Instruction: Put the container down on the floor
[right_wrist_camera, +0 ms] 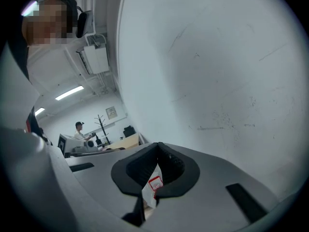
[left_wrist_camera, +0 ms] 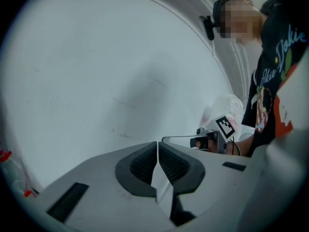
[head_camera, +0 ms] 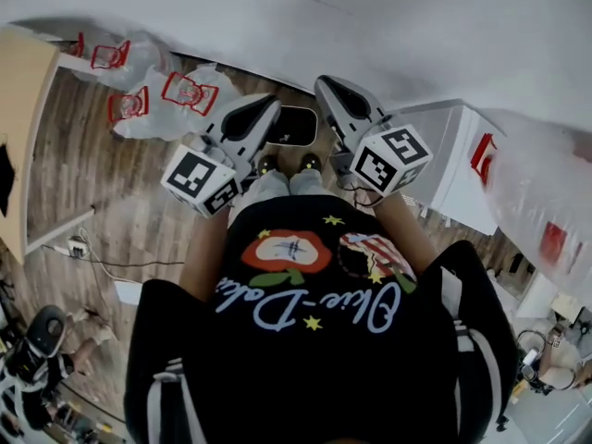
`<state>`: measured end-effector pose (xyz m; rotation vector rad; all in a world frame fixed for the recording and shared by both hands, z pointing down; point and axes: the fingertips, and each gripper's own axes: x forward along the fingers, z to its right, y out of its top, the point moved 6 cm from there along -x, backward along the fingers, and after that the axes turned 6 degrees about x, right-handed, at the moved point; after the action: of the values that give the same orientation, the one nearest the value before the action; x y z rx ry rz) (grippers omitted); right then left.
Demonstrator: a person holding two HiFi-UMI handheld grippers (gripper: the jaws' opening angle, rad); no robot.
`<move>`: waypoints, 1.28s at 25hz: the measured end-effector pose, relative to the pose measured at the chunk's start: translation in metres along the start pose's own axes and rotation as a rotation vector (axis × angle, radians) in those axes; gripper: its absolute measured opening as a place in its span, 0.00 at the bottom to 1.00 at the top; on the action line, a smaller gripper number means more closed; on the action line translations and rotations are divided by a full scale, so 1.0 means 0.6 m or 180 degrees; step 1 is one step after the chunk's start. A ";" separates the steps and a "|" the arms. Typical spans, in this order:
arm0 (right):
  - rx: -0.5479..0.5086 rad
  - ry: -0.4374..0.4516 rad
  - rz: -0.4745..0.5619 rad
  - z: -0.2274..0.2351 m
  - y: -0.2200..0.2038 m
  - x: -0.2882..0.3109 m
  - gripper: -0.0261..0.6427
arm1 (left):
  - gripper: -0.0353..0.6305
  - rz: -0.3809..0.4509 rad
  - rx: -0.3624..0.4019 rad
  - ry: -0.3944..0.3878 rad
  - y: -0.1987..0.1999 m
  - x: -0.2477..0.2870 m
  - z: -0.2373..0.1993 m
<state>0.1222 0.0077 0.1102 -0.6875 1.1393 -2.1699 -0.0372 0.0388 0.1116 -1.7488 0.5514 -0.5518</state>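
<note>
Most of the thin clear plastic container [left_wrist_camera: 186, 137] is hard to make out. The left gripper view shows only one straight see-through rim running from the left gripper [left_wrist_camera: 158, 154] across to the right gripper [left_wrist_camera: 200, 142], plus a pale sliver of wall down between the jaws. In the head view a dark rounded-oblong shape with a pale edge [head_camera: 292, 126] sits between the two gripper tips, just above the person's shoes [head_camera: 289, 164]. Whether that is the container's bottom or something lying on the brown wooden floor [head_camera: 120, 202] cannot be told. What the container holds does not show. The person's hands are hidden behind the marker cubes and the black printed T-shirt [head_camera: 314, 340].

Crumpled white plastic bags with red print [head_camera: 185, 92] lie on the floor near the white wall [head_camera: 370, 17], and their contents are not visible. A large clear plastic bag with red patches [head_camera: 546, 211] is cut off at the right edge, beside a white box-shaped cabinet [head_camera: 449, 160]. A light wooden desk [head_camera: 18, 128] is cut off at the left edge.

The left gripper's jaws are pressed together on one wall of the container, the ribbed dark pads pinching the thin sheet. The right gripper's jaws are closed the same way on the opposite wall, where a small red-framed white label [right_wrist_camera: 155, 182] peeks out below the pads. The container hangs in the air between the two grippers, in front of the person's body and close to the wall, not on the floor
</note>
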 end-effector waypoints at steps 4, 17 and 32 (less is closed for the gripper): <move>-0.0122 0.0074 0.0003 -0.014 0.015 0.003 0.04 | 0.07 0.0061 0.0029 0.0039 0.017 0.003 0.003; -0.0241 0.0198 -0.0007 -0.022 0.026 -0.005 0.04 | 0.07 0.0058 0.0161 0.0105 0.027 0.013 0.015; -0.0357 0.0163 0.0012 -0.038 0.020 -0.007 0.04 | 0.07 0.0038 0.0205 0.0194 0.032 -0.010 0.012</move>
<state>0.1125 0.0176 0.0878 -0.6807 1.2958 -2.1442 -0.0388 0.0436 0.0910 -1.6711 0.5805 -0.6098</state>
